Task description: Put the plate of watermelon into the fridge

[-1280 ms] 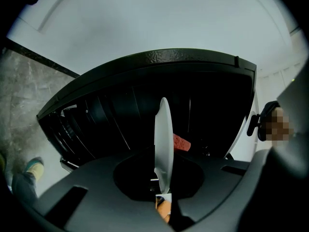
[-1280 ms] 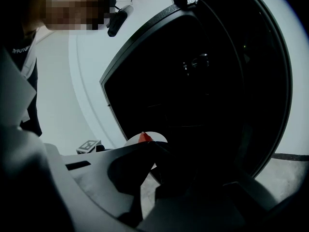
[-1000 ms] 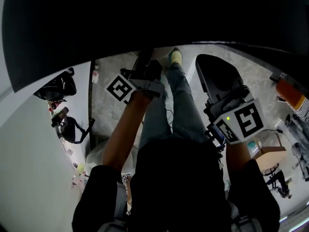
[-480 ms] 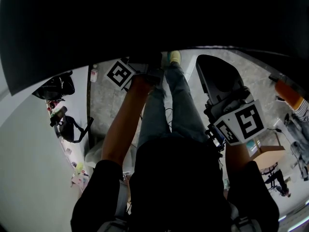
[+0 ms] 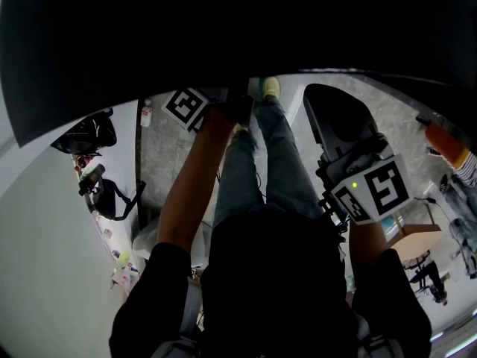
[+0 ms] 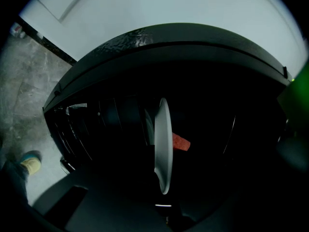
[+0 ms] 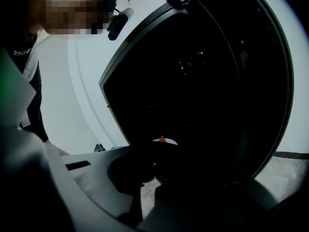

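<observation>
In the left gripper view, the left gripper (image 6: pixel 164 199) had its jaws closed on the lower rim of the plate (image 6: pixel 163 144). The plate stood edge-on at frame centre, with a red wedge of watermelon (image 6: pixel 180 141) showing on its right face. The dark mouth of the fridge (image 6: pixel 169 47) filled the frame behind it. Whether the plate had crossed the threshold could not be told.

In the right gripper view, the right gripper (image 7: pixel 152 182) seemed clamped on a dark edge at bottom centre, though the jaws were very dim. The plate appeared small just above them, at lower centre.

In the head view, that edge looked to belong to the fridge door (image 5: pixel 339 121), at centre right and touching the right gripper. The left gripper reached to upper centre, and the plate was hidden under the dark overhang.

The step in hand looked to be sliding the plate in. It would be done best with the plate held level, the advance slow, the door held wide, and the jaws opened only once a shelf bears the plate.
</observation>
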The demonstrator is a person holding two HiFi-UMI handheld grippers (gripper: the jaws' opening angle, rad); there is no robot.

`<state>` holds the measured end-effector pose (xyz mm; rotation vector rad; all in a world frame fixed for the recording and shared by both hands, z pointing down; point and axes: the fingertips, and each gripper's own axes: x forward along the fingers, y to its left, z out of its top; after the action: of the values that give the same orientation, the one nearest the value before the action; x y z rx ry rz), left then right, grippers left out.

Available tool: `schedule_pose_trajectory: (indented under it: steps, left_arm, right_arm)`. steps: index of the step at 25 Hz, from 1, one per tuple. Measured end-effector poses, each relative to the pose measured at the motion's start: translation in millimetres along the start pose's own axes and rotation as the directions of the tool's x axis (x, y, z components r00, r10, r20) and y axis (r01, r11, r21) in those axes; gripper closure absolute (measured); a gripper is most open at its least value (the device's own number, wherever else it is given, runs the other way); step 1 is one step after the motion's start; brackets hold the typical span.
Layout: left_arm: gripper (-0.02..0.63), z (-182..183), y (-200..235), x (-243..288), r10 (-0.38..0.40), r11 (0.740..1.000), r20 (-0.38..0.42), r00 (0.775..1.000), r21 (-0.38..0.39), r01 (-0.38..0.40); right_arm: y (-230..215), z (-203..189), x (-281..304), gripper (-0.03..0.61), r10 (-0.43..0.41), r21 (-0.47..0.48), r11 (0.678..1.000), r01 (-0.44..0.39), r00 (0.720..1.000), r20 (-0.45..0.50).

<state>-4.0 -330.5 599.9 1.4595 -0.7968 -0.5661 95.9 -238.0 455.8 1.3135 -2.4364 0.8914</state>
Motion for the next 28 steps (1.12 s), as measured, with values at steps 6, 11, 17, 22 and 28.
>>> schedule_pose_trajectory:
  steps: [6, 11, 17, 22, 28]
  left_arm:
    - [0.598, -1.5, -0.2, 3.1, -0.012, 0.999, -0.031, 0.999, 0.04, 0.013]
    - [0.598, -1.8, -1.3, 6.6, -0.026, 0.998, -0.048, 0.999, 0.06, 0.028]
    - [0.491, -1.7, -3.3, 11.7, -0.047, 0.996, -0.062, 0.997, 0.07, 0.051]
    - [0.294, -7.2, 4.6, 8.7, -0.005, 0.985, -0.133, 0.991, 0.172, 0.028]
    - [0.243, -20.5, 4.9, 5.7, 0.056, 0.883, -0.27, 0.961, 0.463, 0.079]
  right_arm:
    - [-1.9, 1.9, -2.0, 0.569, -0.009, -0.002, 1.0, 0.009, 1.0, 0.002]
    - [-2.6, 3.9, 1.2, 0.569, -0.011, -0.01, 1.0, 0.011, 1.0, 0.006]
    - [-2.0, 5.9, 0.7, 0.569, -0.009, -0.018, 1.0, 0.009, 1.0, 0.008]
    - [-1.6, 9.1, 0.4, 0.569, -0.019, -0.03, 0.999, 0.02, 1.0, 0.018]
    - [-1.5, 14.5, -1.6, 0.569, -0.052, -0.042, 0.998, 0.054, 0.998, 0.043]
